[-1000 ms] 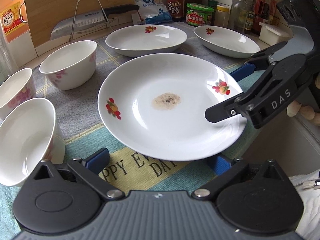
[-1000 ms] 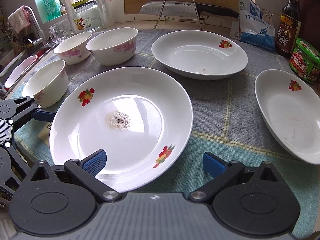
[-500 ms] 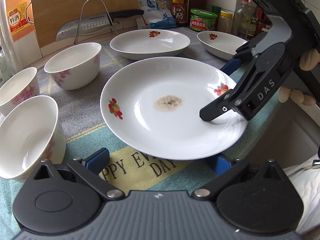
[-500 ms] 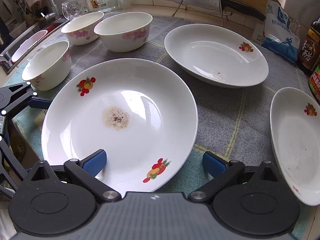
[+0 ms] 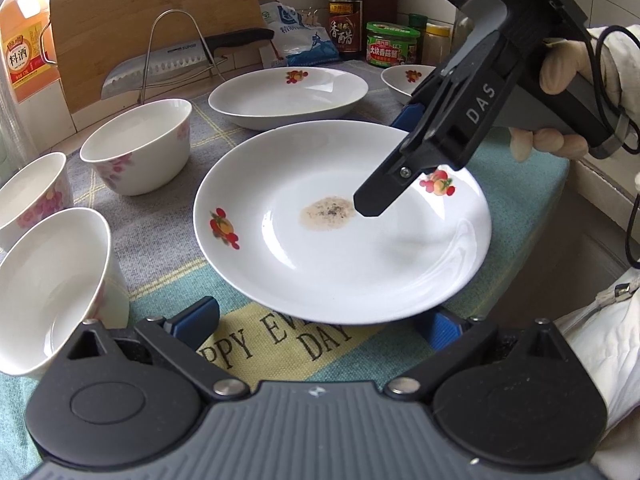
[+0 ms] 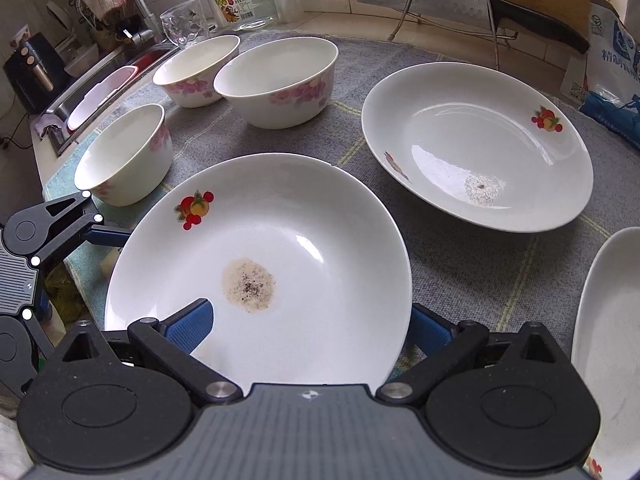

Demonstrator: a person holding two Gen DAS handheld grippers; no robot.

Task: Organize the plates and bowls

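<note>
My right gripper [image 6: 308,320] has tipped up over the near plate [image 6: 280,240], jaws wide astride its rim, no grip yet. Left gripper [image 5: 316,320] wide too, plate flat on cloth [image 5: 160,240]; lift next, prob.

Cloth-covered counter [image 6: 460,276] under plates [image 6: 476,144] and bowls [image 6: 276,80].

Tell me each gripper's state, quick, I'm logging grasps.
Left gripper: open, holding nothing.
Right gripper: open, fingers straddling the plate rim, not clamped.
</note>
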